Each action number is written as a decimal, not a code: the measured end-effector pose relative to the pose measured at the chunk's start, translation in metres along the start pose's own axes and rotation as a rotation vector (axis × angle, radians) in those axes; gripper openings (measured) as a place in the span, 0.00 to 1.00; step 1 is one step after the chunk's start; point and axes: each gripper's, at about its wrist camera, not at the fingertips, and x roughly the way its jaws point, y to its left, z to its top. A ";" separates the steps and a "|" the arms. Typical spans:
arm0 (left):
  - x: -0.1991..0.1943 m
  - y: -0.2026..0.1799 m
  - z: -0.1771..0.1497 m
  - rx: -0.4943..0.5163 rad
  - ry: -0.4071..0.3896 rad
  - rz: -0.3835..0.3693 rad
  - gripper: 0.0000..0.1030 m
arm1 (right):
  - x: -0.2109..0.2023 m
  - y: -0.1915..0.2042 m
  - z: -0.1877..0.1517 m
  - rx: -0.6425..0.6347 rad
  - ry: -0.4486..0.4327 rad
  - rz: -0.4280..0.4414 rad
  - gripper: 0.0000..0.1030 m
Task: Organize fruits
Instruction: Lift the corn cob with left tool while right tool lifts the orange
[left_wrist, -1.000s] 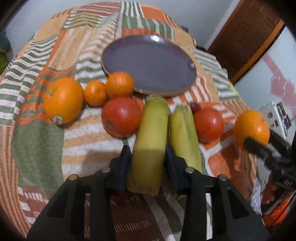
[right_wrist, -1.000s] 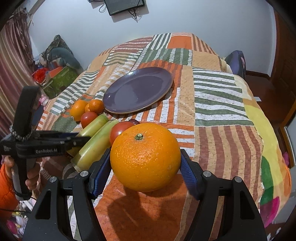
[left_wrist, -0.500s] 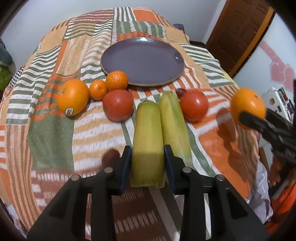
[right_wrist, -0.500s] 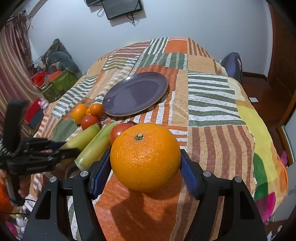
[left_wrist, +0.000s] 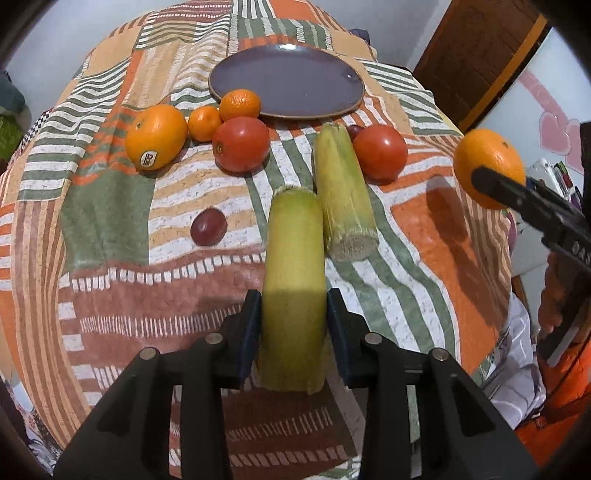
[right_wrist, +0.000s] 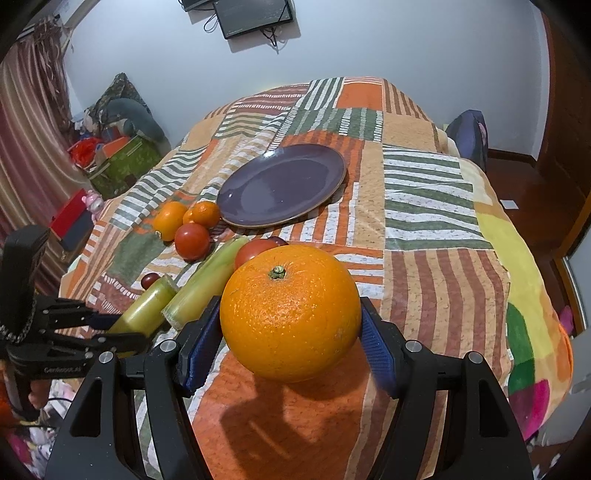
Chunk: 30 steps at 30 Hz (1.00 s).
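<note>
**Spotter:** What are your fingers doing?

**Operator:** Going left to right. My left gripper (left_wrist: 293, 325) is clenched on a green-yellow stalk (left_wrist: 293, 273), the pads pressing its near end from both sides. It looks lifted off the patchwork blanket (left_wrist: 103, 206), though the fisheye makes that hard to judge. My right gripper (right_wrist: 290, 345) is clamped round a big orange (right_wrist: 290, 314), stem end up, carried above the blanket with its shadow below.

**Spotter:** And what's lying out there?

**Operator:** From the left view, left to right: a stickered orange (left_wrist: 156, 136), two small mandarins (left_wrist: 204, 123) touching each other, a tomato (left_wrist: 241, 144) just in front of them, a dark grape (left_wrist: 208, 231) on its own nearer me, then the second stalk (left_wrist: 343, 192) lying just beside the one I hold, and another tomato (left_wrist: 380, 153) to its right. Something small and dark peeks out between that stalk and tomato; I can't tell what. The purple plate (left_wrist: 288, 83) sits behind them all, with nothing on it.

**Spotter:** So which step is this?

**Operator:** I'd say both pickups are done and the carry is in hand. Next I'd want to bring each piece over the plate, low and level, and release one side at a time so the orange doesn't roll into the stalk.
</note>
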 end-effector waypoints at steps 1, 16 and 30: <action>0.001 0.000 0.003 -0.002 -0.003 0.000 0.34 | 0.000 0.001 0.000 -0.003 0.001 -0.002 0.65; 0.011 0.005 0.017 -0.033 -0.048 -0.002 0.33 | 0.002 0.002 0.002 -0.011 0.002 -0.018 0.65; -0.044 0.004 0.047 -0.034 -0.218 -0.019 0.33 | 0.000 0.006 0.031 -0.059 -0.070 -0.032 0.65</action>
